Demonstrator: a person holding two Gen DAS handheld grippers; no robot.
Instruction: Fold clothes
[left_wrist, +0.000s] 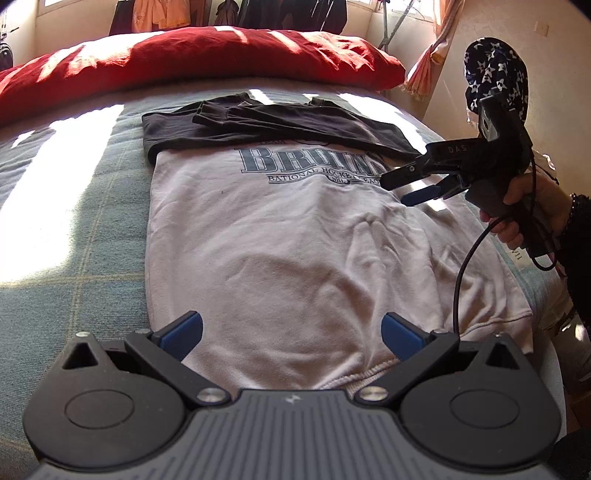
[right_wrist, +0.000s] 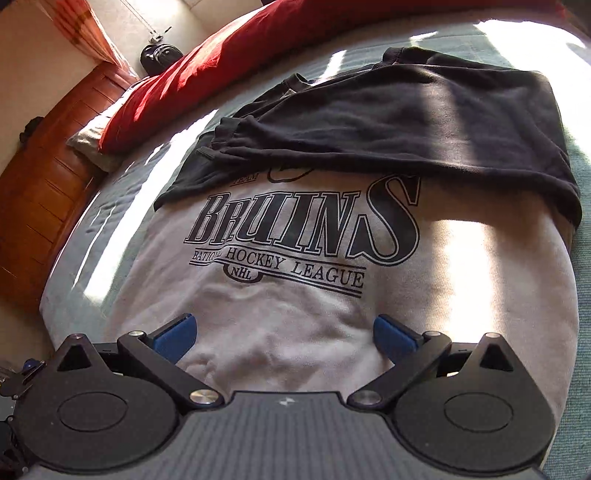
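A white sweatshirt (left_wrist: 280, 251) (right_wrist: 295, 306) printed "BRUINS" lies flat on the bed, hem towards me. Across its upper part lies a dark garment (left_wrist: 258, 122) (right_wrist: 406, 122) with a cuffed sleeve folded over; I cannot tell whether it is a separate piece. My left gripper (left_wrist: 291, 334) is open just above the hem, with nothing between its blue pads. My right gripper (right_wrist: 284, 336) (left_wrist: 397, 186) is open too, hovering over the sweatshirt's right side below the print. A hand (left_wrist: 524, 206) holds it.
A red pillow (left_wrist: 207, 59) (right_wrist: 221, 66) lies at the head of the teal plaid bedspread (left_wrist: 74, 229). A wooden dresser (right_wrist: 48, 184) stands beside the bed. Orange curtains (left_wrist: 432, 55) hang by the wall. A black cable (left_wrist: 465, 266) dangles from the right gripper.
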